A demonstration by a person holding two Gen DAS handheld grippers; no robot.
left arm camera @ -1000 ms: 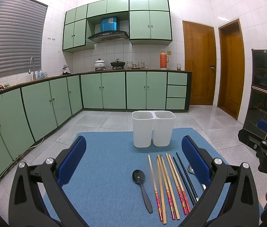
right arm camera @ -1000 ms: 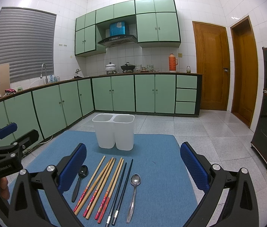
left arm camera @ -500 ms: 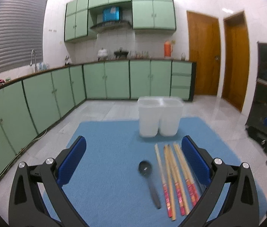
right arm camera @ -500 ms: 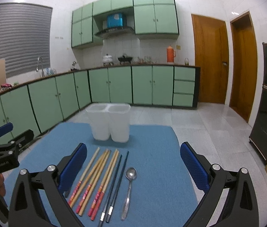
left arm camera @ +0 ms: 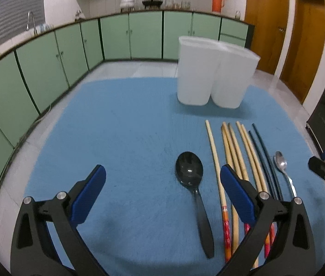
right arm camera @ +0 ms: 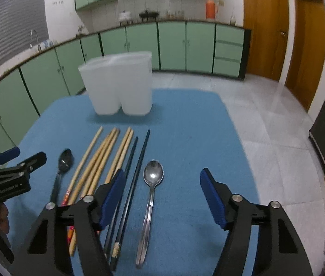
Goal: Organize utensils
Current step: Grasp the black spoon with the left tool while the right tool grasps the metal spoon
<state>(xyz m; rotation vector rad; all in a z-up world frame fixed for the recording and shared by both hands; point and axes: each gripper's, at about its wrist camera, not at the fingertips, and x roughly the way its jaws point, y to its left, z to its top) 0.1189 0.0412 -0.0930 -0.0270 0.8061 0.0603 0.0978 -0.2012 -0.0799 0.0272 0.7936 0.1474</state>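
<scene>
On the blue mat (left arm camera: 116, 119) lie a black spoon (left arm camera: 189, 172), several wooden chopsticks (left arm camera: 231, 147), a pair of black chopsticks (left arm camera: 261, 151) and a metal spoon (left arm camera: 281, 162). Behind them stands a white two-compartment holder (left arm camera: 215, 73). My left gripper (left arm camera: 161, 170) hangs open low over the mat, and the black spoon's bowl sits between its fingers, nearer the right one. My right gripper (right arm camera: 162, 172) is open with its jaws closing. The metal spoon (right arm camera: 153, 174) lies between and below its fingers, untouched. The black chopsticks (right arm camera: 137, 168) run just inside its left finger.
The holder (right arm camera: 118, 85) stands at the mat's far side. Green cabinets run along the back and left, with wooden doors at the right. A dark appliance stands at the right edge. The left gripper (right arm camera: 8, 177) and a hand show at the left of the right wrist view.
Both grippers have dropped toward the mat and tilted down, so the utensils look larger and closer. The right gripper's jaws have narrowed; the left gripper's stand as wide as before.
</scene>
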